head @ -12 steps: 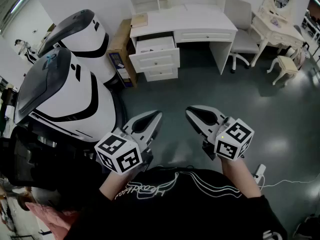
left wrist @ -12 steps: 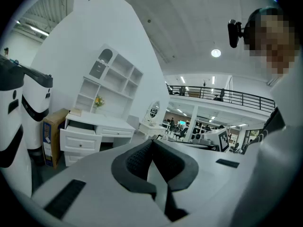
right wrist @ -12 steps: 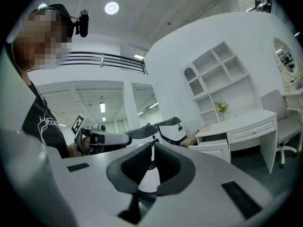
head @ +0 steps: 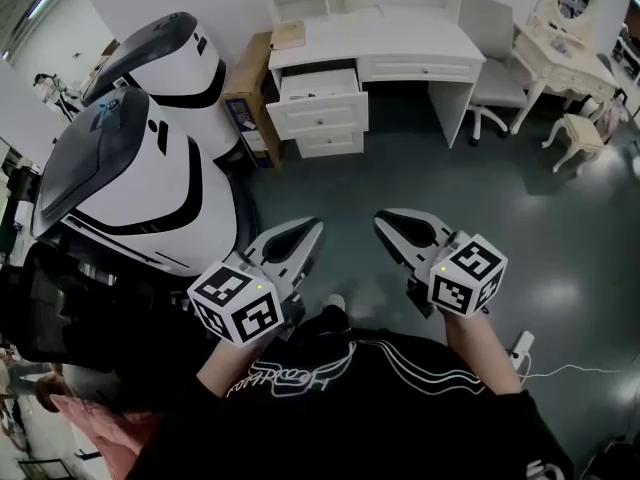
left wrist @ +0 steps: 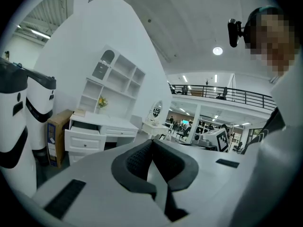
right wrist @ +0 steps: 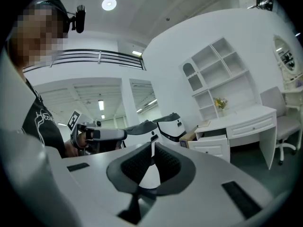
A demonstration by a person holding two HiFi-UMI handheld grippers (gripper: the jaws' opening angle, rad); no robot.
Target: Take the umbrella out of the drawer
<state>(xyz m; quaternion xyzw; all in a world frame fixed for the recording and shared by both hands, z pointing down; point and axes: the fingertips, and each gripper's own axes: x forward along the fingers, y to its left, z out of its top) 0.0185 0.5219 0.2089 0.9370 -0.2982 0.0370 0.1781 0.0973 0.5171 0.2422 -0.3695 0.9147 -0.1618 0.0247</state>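
Left gripper (head: pixel 303 236): jaws clenched, nothing between them.
Right gripper (head: pixel 393 225): jaws clenched, nothing between them.
Drawer (head: pixel 322 108): pulled open in the desk (head: pixel 400 33), well apart from both.

Our shirt (head: pixel 350 413) is black with a white line print. Beyond it, our white left gripper (head: pixel 314 228) and right gripper (head: pixel 384 220) bear black-and-white marker cubes (head: pixel 238 303).
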